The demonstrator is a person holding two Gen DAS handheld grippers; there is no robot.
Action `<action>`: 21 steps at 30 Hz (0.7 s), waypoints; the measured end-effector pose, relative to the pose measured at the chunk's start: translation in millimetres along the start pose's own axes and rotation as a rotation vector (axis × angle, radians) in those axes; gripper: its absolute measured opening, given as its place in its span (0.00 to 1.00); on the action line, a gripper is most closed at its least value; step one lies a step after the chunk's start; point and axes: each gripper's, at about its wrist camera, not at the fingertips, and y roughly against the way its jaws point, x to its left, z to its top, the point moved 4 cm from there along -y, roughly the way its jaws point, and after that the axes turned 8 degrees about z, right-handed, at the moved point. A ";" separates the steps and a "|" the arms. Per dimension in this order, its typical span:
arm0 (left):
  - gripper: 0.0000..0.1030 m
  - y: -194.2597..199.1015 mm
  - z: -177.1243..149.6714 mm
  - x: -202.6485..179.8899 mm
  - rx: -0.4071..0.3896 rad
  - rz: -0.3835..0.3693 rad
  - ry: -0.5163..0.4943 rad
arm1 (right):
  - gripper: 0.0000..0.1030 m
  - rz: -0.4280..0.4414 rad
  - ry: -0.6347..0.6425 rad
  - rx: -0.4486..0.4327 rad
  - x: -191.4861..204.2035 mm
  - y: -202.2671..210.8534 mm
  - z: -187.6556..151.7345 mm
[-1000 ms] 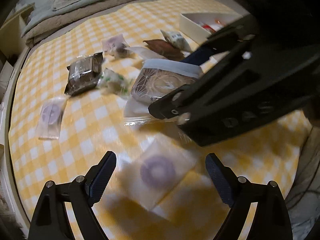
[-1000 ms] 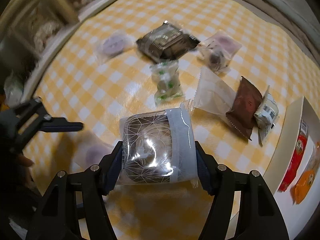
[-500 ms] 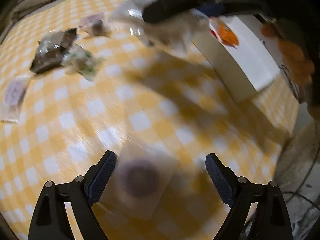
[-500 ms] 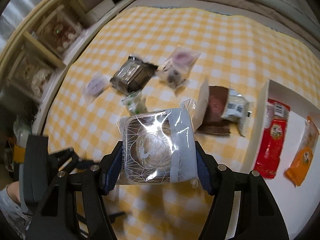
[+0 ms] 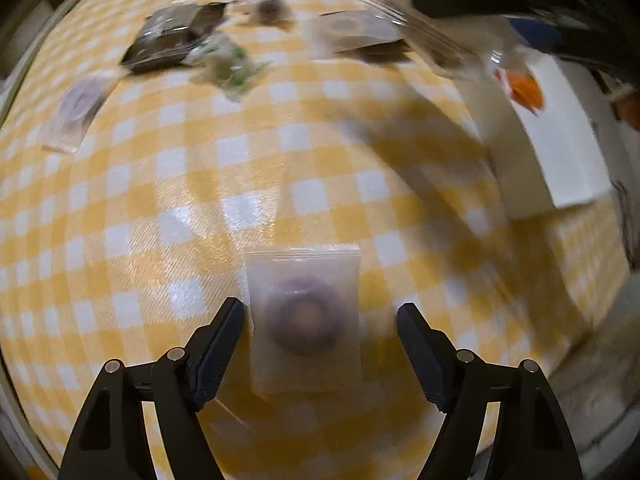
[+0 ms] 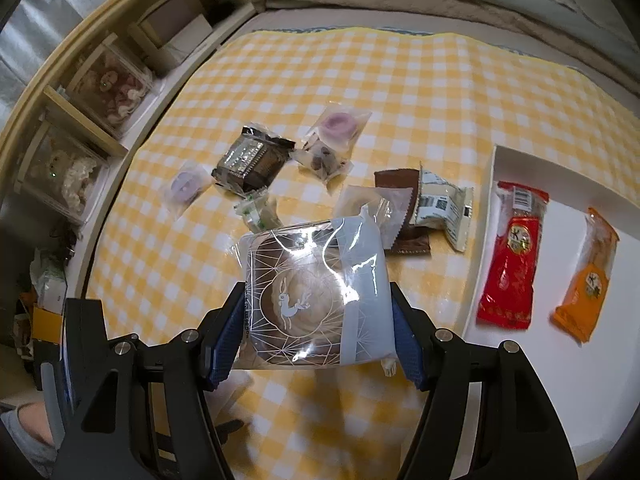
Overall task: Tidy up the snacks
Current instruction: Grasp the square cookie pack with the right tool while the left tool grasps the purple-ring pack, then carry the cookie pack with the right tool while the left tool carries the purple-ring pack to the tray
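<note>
The left hand-held gripper (image 5: 320, 332) points down at a flat clear packet (image 5: 305, 322) with a purple ring, lying on the yellow-checked worktop (image 5: 168, 168). Its jaws are closing around the packet, not yet touching. Being thin and slick, the packet may slide or buckle instead of lifting. The right hand-held gripper (image 6: 316, 330) pinches a white rabbit-print pastry (image 6: 314, 292) above the worktop, near the white tray (image 6: 492, 184); a slack squeeze could drop it short.
</note>
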 end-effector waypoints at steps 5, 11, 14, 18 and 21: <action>0.56 -2.1 -0.5 -12.5 -0.012 0.124 0.008 | 0.65 -0.022 0.017 -0.004 5.9 2.7 -4.8; 0.44 6.6 -9.2 -13.9 -0.040 0.118 0.038 | 0.65 -0.032 0.031 -0.023 6.8 9.7 -8.8; 0.44 23.7 -11.4 -7.8 -0.074 0.102 0.074 | 0.65 -0.036 0.036 -0.028 6.0 13.7 -11.3; 0.44 57.2 -3.7 2.1 -0.161 0.099 0.128 | 0.65 -0.038 0.048 -0.064 6.8 25.5 -12.6; 0.44 88.4 1.1 9.4 -0.242 0.092 0.170 | 0.65 -0.044 0.070 -0.106 8.4 40.2 -13.3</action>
